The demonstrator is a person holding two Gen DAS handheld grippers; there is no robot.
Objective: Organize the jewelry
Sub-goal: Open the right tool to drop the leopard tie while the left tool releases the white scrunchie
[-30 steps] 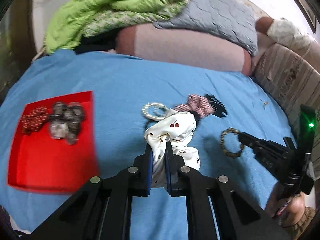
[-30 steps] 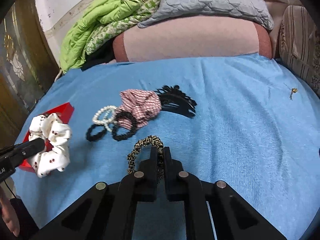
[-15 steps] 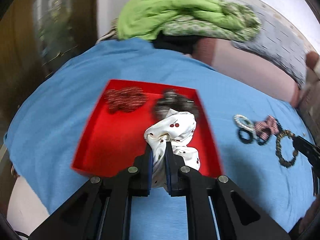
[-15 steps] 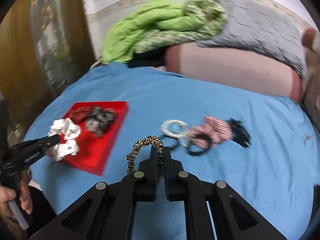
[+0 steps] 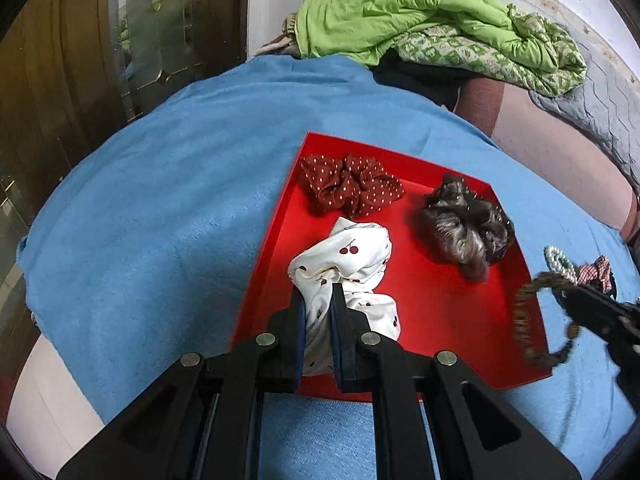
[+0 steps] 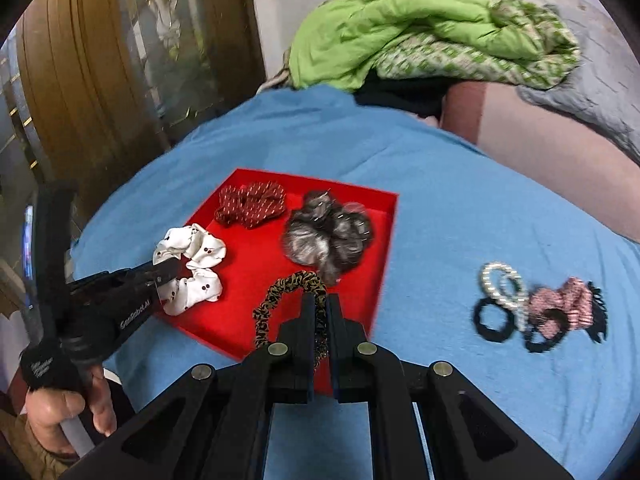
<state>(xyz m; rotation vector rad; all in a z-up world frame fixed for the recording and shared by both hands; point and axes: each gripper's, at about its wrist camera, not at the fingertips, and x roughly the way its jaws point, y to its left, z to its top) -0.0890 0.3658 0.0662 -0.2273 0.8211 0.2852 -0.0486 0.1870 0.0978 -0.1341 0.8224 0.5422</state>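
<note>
While both grippers hang over the red tray (image 5: pixel 276 216), each has its fingers closed on a hair tie. The left gripper (image 5: pixel 319 292) pinches the white cherry-print scrunchie (image 5: pixel 348 256), whose free loops hang above the near left part of the tray floor; whether the fabric touches the floor cannot be told. The right gripper (image 6: pixel 319 300) clamps the leopard-print hair band (image 6: pixel 280 294), which stands as a ring in front of the fingers, above the tray's near right area. In the left wrist view the same band appears blurred at the tray's right edge, held by the other tool.

The tray lies on a blue cloth (image 5: pixel 160 208) that covers the bed. Inside the tray, at its far side, lie a dark red dotted scrunchie (image 5: pixel 352 188) and, to its right and apart from it, a grey-black scrunchie (image 5: pixel 464 228).

On the cloth right of the tray, well apart from it, lies a cluster: a pearl bracelet (image 6: pixel 500 280), two black hair ties (image 6: pixel 490 320), a pink striped scrunchie (image 6: pixel 564 306) and a black hair clip (image 6: pixel 598 326), overlapping one another.

A person's hand (image 6: pixel 64 408) grips the left tool's handle at lower left of the right wrist view. A green quilt (image 5: pixel 400 12) is heaped beyond the cloth.
</note>
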